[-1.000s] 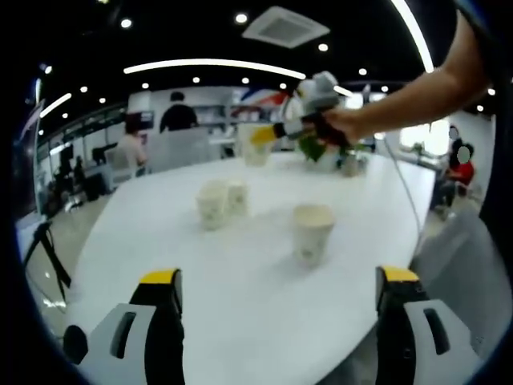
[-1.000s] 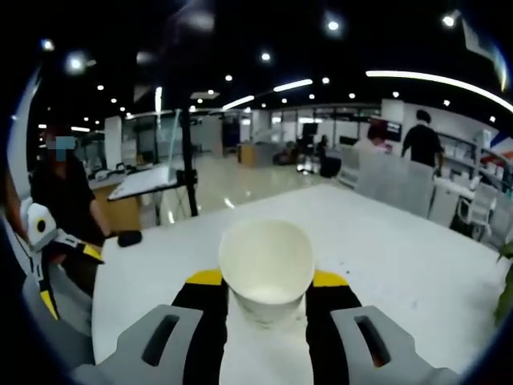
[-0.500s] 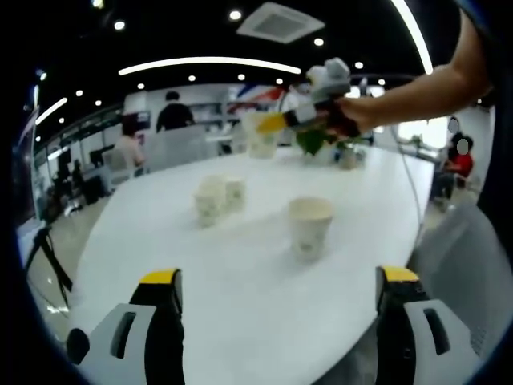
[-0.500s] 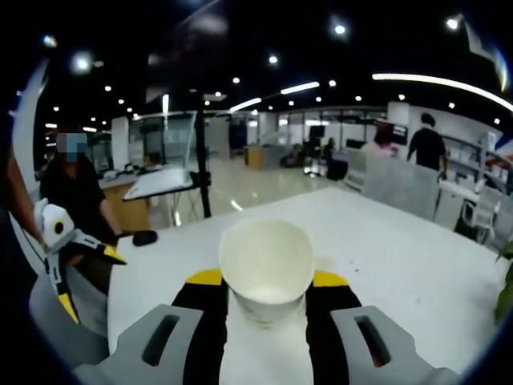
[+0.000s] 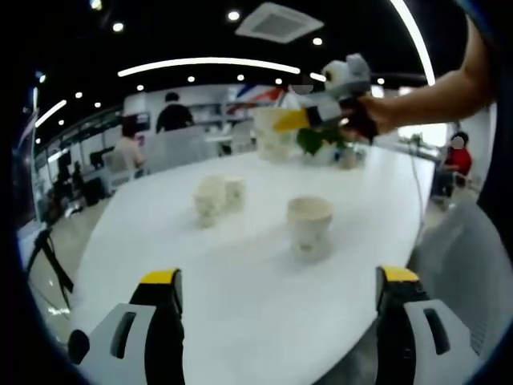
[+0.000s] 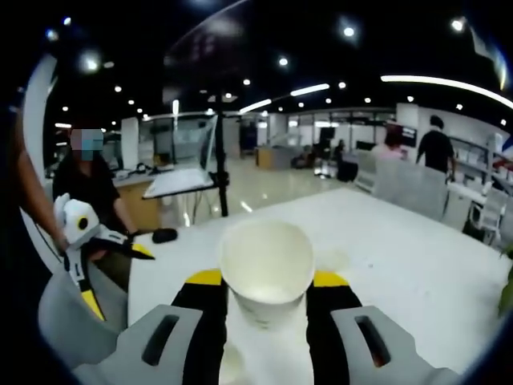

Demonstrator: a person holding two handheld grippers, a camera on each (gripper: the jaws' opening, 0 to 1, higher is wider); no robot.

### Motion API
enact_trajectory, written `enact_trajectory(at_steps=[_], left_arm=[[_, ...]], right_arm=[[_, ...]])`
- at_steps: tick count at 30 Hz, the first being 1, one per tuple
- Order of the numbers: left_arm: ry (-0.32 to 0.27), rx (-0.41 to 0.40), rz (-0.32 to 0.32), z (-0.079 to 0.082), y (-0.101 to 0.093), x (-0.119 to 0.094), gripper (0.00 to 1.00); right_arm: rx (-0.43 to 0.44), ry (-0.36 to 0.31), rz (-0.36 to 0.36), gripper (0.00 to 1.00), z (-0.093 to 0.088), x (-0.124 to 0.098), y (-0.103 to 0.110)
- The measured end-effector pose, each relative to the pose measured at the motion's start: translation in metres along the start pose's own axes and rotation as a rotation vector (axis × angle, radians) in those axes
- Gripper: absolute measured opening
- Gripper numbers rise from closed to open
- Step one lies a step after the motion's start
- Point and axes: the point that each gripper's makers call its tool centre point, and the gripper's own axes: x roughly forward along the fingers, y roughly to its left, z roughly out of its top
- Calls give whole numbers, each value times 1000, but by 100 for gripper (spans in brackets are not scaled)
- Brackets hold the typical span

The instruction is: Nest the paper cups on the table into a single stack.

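Three paper cups stand on the white table (image 5: 240, 273): a pair touching side by side (image 5: 212, 201) (image 5: 235, 192) and a single one (image 5: 309, 225) nearer. My left gripper (image 5: 279, 277) is open above the table's near edge, with nothing between its yellow-tipped jaws. My right gripper (image 5: 321, 117) hangs in the air beyond the cups, shut on a fourth paper cup (image 5: 272, 135). In the right gripper view this cup (image 6: 267, 257) sits upright between the jaws of the right gripper (image 6: 267, 279), its mouth open towards me. There the left gripper (image 6: 116, 277) shows at the left, open.
A green plant (image 5: 321, 144) and a small pot stand at the table's far end. People stand and sit around the office behind. A small black object (image 6: 164, 235) lies near the table's edge, and a tripod (image 5: 48, 257) stands on the floor at the left.
The right gripper has carried its cup to the right and a little higher in the left gripper view. The three cups on the table and the left gripper have stayed put.
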Motion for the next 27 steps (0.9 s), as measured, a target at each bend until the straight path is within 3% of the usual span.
enact_trajectory(at_steps=[19, 27], left_arm=[[1, 3, -3, -1, -2, -1, 100], [3, 6, -4, -1, -3, -1, 100]], right_arm=[[-19, 5, 17, 37, -5, -27, 37], [-43, 32, 38, 37, -17, -38, 55]])
